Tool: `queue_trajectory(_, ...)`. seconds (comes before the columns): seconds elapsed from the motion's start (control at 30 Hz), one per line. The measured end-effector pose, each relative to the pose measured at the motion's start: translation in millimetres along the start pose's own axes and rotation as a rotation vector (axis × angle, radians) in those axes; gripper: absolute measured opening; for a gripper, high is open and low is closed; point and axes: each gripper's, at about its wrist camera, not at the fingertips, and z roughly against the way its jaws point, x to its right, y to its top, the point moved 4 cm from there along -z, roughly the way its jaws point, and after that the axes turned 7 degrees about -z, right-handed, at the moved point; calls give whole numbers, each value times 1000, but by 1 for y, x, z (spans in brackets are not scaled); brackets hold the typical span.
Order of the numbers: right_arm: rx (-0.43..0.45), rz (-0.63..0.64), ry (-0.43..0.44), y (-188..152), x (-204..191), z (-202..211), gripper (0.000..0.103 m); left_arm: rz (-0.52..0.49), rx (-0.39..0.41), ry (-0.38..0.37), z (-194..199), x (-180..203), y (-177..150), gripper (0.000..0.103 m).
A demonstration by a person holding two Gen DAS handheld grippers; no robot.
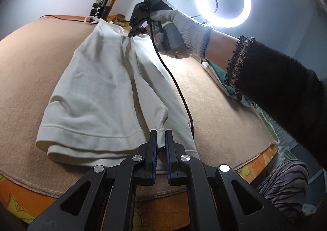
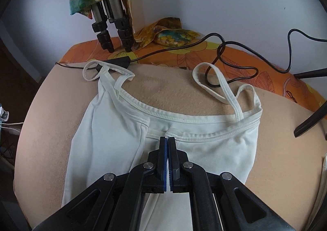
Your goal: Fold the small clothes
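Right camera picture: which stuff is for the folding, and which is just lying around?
For the folding: white camisole, right gripper pinching its neckline, left gripper pinching its hem.

Lying around: tripod legs, black cable, colourful cloth, ring light.

One white camisole [image 2: 114, 128] lies on one beige blanket [image 2: 47, 128], and it has two shoulder straps: one [image 2: 96, 71] near the blanket's far left corner, one [image 2: 214, 85] toward its far right edge. Two grippers are in view, the left gripper [image 1: 161, 135] at the top's hem and the right gripper [image 2: 167, 143] at its neckline, each with two fingers. One gloved hand [image 1: 179, 32] holds the right gripper. One lit ring light [image 1: 223, 0] stands past the blanket's right edge. Two tripod legs [image 2: 114, 16] show at the far edge. One black cable [image 2: 224, 47] loops there over one orange patterned cloth [image 2: 265, 75].
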Motion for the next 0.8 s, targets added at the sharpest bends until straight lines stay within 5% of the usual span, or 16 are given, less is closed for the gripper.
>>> queue_trajectory(0.07,-1,-2,19,0,0,4,5,-3,-12,0,0,1,-1,6)
queue_trajectory(0.13,23,-9,51,-2,2,18,41,-9,-28,-1,3,2,-3,10)
queue_trajectory(0.37,111,-65,141,-40,33,103,41,-74,-38,-28,32,12,-2,17)
queue_trajectory(0.6,73,-114,199,-157,61,160,42,-170,-56,28,79,-14,7,38)
queue_trajectory(0.8,-40,-146,274,-252,53,159,42,12,-170,46,67,-79,19,40)
